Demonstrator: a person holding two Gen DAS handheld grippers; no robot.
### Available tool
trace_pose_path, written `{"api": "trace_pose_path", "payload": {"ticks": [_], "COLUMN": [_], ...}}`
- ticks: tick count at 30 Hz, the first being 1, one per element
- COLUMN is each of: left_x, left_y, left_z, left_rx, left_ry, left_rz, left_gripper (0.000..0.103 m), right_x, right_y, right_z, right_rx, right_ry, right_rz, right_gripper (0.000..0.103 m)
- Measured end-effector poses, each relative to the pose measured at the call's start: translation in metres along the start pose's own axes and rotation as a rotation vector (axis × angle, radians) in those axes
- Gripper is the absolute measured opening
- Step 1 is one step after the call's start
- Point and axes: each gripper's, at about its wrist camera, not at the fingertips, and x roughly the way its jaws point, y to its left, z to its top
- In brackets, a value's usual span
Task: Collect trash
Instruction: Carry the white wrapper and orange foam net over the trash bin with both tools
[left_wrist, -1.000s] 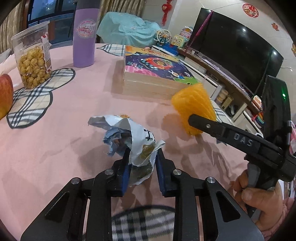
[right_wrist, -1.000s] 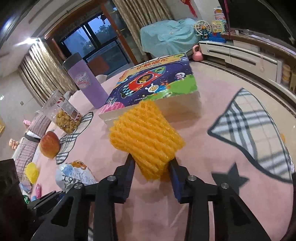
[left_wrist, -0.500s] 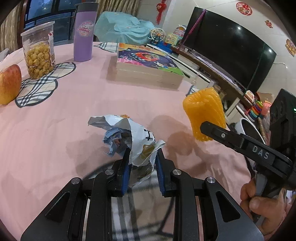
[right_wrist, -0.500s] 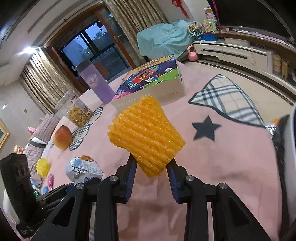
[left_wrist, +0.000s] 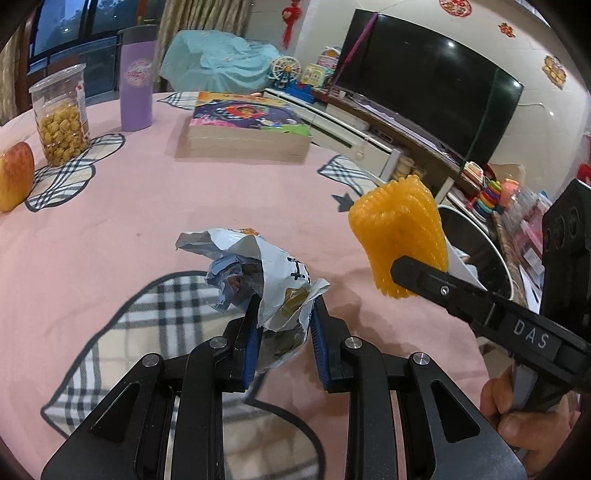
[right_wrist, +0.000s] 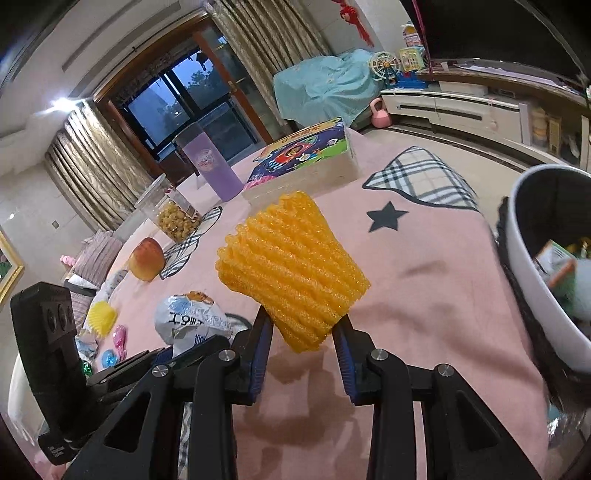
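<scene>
We hold two pieces of trash above the pink-clothed desk (left_wrist: 147, 206), one in each gripper. The left gripper (left_wrist: 282, 334) has its jaws closed on a crumpled white and blue snack wrapper (left_wrist: 258, 273), which sticks up and forward from between the blue pads and hangs clear of the cloth, over a plaid patch in the tablecloth. The right gripper (right_wrist: 303, 341) has its jaws clamped on the lower end of a yellow foam fruit net (right_wrist: 291, 269); the net flares out above the pads, tilted, and is also off the desk. From the left wrist view the same net (left_wrist: 399, 236) shows at the right, pinched by the black finger marked DAS, with a hand (left_wrist: 517, 413) on the trigger grip below it.

Just past the desk's right edge stands a white trash bin (right_wrist: 532, 280) with a dark liner, some scraps already lying inside. The net is near the bin's rim but not over its mouth; the wrapper is further in over the desk.

Further back on the desk sit a picture book (left_wrist: 247, 129), a purple tumbler (left_wrist: 136, 85), a clear jar of yellow snacks (left_wrist: 62, 118) on a plaid patch, and an apple (left_wrist: 14, 173). A dark television (left_wrist: 428, 81) fills the wall behind.
</scene>
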Motion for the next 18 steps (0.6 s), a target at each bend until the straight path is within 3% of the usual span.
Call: {"api": "trace_pose_path", "payload": {"ticks": [18], "left_x": [-0.009], "left_y": [-0.056], "left_z": [-0.011], "left_rx": [0.117], "left_ry": [0.004], "left_rz": [-0.067], "left_gripper": [0.023], "right_x": [-0.058], "right_y": [-0.023], "right_z": [-0.023], "right_rx": [0.054], "right_ry": [-0.056], "right_rz": [-0.035], "right_gripper": [0.033]}}
